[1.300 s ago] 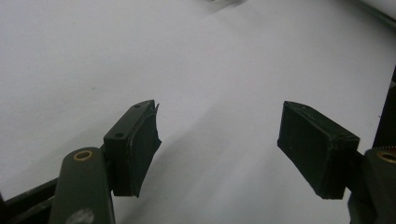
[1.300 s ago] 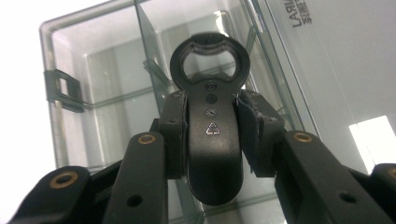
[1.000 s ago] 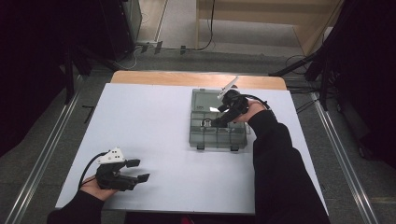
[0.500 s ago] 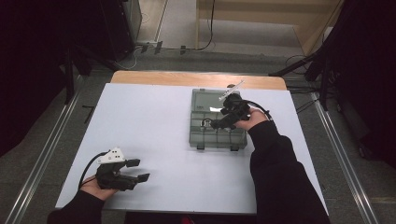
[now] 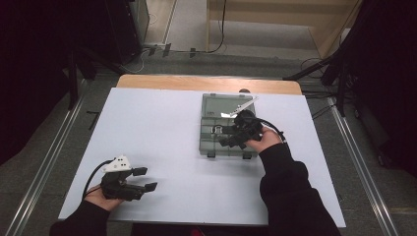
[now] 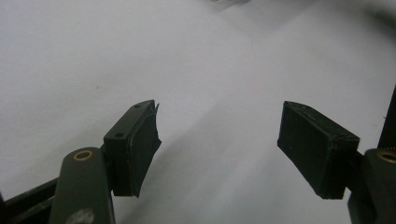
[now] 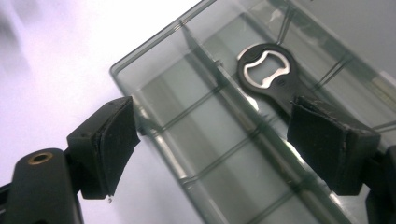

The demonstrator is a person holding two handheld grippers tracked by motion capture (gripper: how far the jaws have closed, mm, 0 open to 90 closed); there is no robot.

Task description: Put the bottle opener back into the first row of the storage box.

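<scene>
A clear compartment box (image 5: pixel 223 124) is seen right of centre on the white table (image 5: pixel 162 128), with a bottle opener (image 7: pixel 263 70) lying in one of its compartments. The right gripper (image 5: pixel 230 137) is held over the box with its jaws spread wide, nothing between them. The left gripper (image 5: pixel 142 179) is held at the near left corner, jaws likewise apart and empty above bare tabletop.
</scene>
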